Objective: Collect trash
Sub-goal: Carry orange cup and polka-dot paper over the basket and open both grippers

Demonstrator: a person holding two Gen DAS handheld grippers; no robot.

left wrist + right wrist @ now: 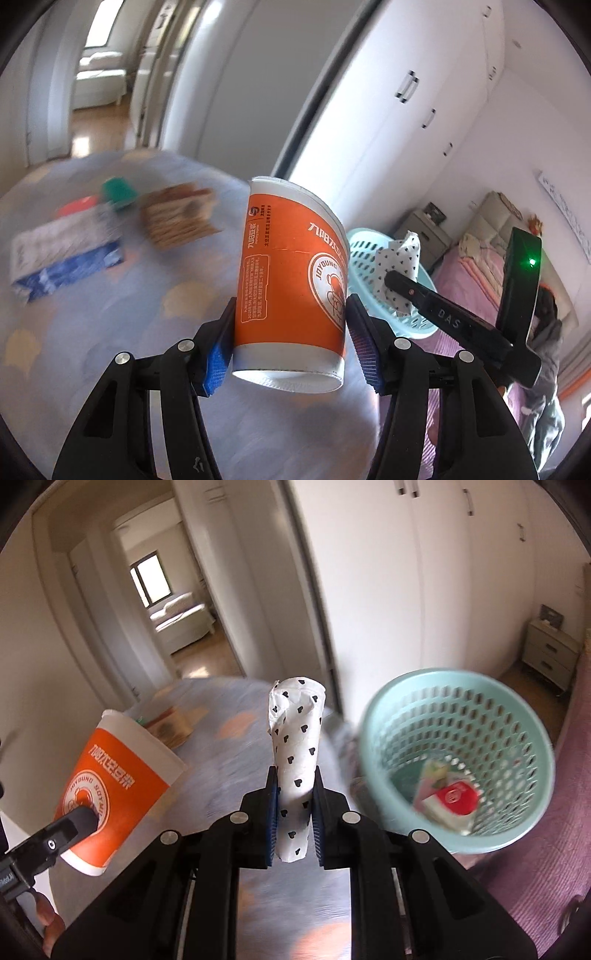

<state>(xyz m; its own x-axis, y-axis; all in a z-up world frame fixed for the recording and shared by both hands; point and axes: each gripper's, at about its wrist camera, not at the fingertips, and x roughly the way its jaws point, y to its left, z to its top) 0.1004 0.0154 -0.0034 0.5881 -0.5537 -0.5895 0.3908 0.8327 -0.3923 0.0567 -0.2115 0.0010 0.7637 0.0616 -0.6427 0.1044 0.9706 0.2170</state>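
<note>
the left gripper (291,328) had its jaws clamped on an orange paper cup (291,280), held upright above the blue patterned tablecloth (110,332). the right gripper (294,808) gripped a white paper roll with black hearts (297,738), standing up between the blue pads (272,805). just to the right of it sat a light teal mesh basket (517,716), tilted toward the camera, with a red-and-white wrapper (452,797) in its bottom. on the cloth farther back lay a blurred blue-and-white pack (62,258) and a brown box (179,218).
</note>
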